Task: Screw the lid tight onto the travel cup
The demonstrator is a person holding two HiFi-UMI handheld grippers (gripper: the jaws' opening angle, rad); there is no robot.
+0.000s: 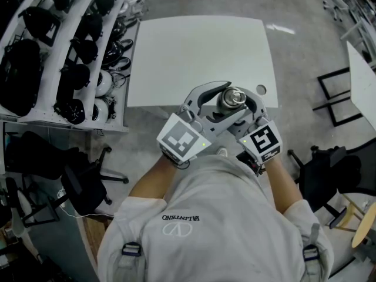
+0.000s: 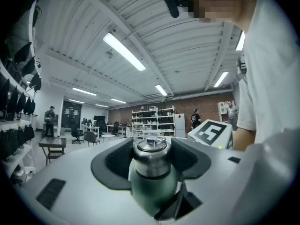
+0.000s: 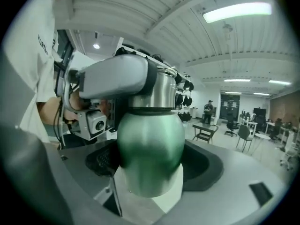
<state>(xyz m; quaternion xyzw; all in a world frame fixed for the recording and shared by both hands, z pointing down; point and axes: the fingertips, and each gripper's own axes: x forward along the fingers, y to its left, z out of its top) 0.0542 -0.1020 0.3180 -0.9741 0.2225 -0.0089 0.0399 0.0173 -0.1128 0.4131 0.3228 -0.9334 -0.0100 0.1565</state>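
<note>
I hold the travel cup in the air close in front of my chest, between both grippers. Its steel lid [image 1: 232,97] points up and sits on the green body [image 3: 150,144]. My left gripper [image 1: 228,97] wraps its curved jaws round the lid [image 2: 151,154], dark pads against both sides. My right gripper [image 3: 150,168] is shut on the green body lower down. In the head view it lies mostly under the left one, with only its marker cube [image 1: 262,140] plain. The cup's base is hidden.
A white table [image 1: 200,57] stands just ahead, with a small round thing [image 1: 261,89] near its right edge. Racks of dark helmets and bags [image 1: 70,51] line the left. Office chairs [image 1: 82,181] stand at the lower left, another table [image 1: 361,81] at the right.
</note>
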